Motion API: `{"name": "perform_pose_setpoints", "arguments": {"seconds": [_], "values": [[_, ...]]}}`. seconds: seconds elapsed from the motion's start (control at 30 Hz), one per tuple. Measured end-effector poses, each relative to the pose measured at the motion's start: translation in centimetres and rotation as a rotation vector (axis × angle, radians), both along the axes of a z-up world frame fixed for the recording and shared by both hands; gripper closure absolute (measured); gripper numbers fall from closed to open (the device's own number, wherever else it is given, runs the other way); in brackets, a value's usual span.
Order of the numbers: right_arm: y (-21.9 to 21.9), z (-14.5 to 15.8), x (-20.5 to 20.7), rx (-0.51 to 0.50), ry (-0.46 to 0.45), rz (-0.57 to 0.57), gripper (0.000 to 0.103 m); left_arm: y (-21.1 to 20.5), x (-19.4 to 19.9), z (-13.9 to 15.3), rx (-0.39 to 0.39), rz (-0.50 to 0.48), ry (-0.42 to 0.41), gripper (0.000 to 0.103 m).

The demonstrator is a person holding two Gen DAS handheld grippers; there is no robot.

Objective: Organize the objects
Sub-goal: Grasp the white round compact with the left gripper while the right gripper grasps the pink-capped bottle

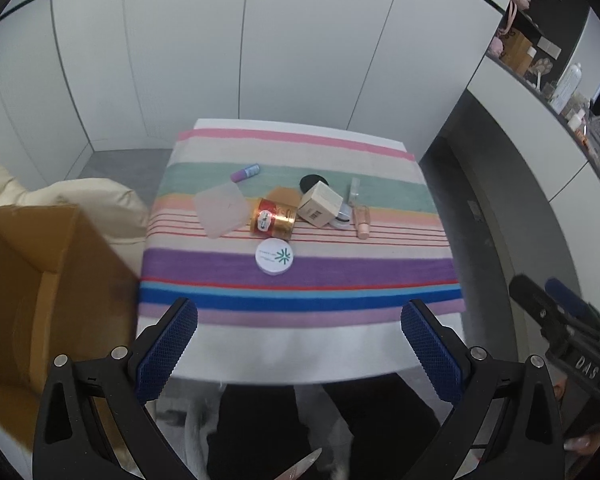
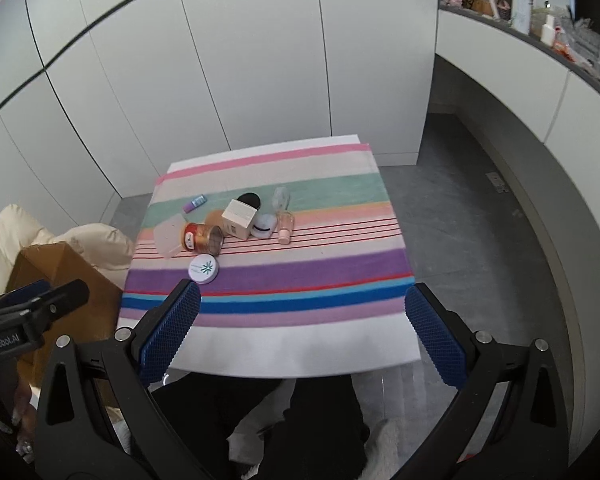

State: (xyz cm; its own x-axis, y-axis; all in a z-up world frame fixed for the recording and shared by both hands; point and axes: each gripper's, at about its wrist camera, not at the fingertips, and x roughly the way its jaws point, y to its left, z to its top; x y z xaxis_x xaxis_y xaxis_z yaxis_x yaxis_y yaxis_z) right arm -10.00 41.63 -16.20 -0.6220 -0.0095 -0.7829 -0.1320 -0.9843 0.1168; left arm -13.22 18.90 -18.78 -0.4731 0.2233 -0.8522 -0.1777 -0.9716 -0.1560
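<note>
A small table with a striped cloth [image 1: 300,272] [image 2: 300,276] holds a cluster of cosmetics. I see a white round jar [image 1: 275,257] [image 2: 204,268], a red and gold can lying on its side [image 1: 273,219] [image 2: 203,237], a frosted plastic lid [image 1: 221,209] [image 2: 170,236], a beige carton [image 1: 320,204] [image 2: 242,218], a pink bottle [image 1: 362,222] [image 2: 285,227], a purple tube [image 1: 245,173] [image 2: 195,203] and a black puff [image 1: 313,182] [image 2: 250,200]. My left gripper [image 1: 299,332] and right gripper [image 2: 302,320] are open and empty, above the table's near edge.
An open cardboard box [image 1: 40,280] [image 2: 52,268] stands left of the table, next to a cream cushion [image 1: 80,196] [image 2: 80,240]. A cluttered shelf [image 1: 560,92] [image 2: 540,20] runs along the right wall. The person's legs are below the table edge.
</note>
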Motion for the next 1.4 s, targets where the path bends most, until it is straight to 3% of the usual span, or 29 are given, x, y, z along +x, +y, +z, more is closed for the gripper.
{"name": "perform_pose_setpoints", "arguments": {"seconds": [0.2,0.3,0.4,0.5,0.63,0.7,0.8,0.83,0.9,0.93,1.03,1.17,1.4], "values": [[0.5,-6.7,-6.5,-0.036,-0.036,0.029,0.0,1.1,-4.8,-7.5,0.018,-0.044,-0.062,0.001],[0.8,-10.6,-9.6,-0.005,-0.065,0.037,0.0,1.7,-7.1,-11.1,0.036,-0.048,-0.115,0.002],[0.8,-15.2,-13.4,0.036,-0.092,0.061,0.0,2.2,-10.0,-15.4,0.033,-0.026,-0.175,0.008],[0.6,-19.0,-16.2,0.033,-0.122,0.096,0.007,2.3,-12.7,-19.4,0.053,0.015,-0.232,0.017],[-0.3,-22.0,-19.0,0.055,-0.139,0.138,0.008,2.6,-14.5,-21.7,0.026,0.038,-0.235,0.025],[-0.8,-22.9,-20.1,0.076,-0.145,0.156,0.013,3.1,-14.8,-21.9,0.0,0.026,-0.196,0.027],[-1.4,-24.1,-21.7,0.092,-0.158,0.166,0.031,3.8,-15.2,-22.3,-0.068,0.024,-0.169,0.043],[-1.5,-24.3,-22.1,0.113,-0.159,0.161,0.04,4.0,-15.3,-22.4,-0.097,0.027,-0.154,0.044],[-2.1,-23.8,-22.4,0.117,-0.151,0.177,0.068,3.8,-15.3,-22.5,-0.074,0.038,-0.145,0.044],[-2.0,-23.5,-22.6,0.117,-0.158,0.169,0.074,3.6,-15.4,-22.6,-0.061,0.043,-0.142,0.044],[-1.7,-23.1,-22.4,0.082,-0.169,0.149,0.074,3.6,-15.4,-22.6,-0.061,0.038,-0.151,0.044],[-2.1,-22.4,-21.4,0.106,-0.171,0.14,0.074,3.1,-15.1,-22.5,-0.055,0.054,-0.158,0.044],[-1.7,-20.5,-19.9,0.1,-0.174,0.118,0.074,3.1,-14.8,-20.3,-0.062,0.081,-0.145,0.044]]}}
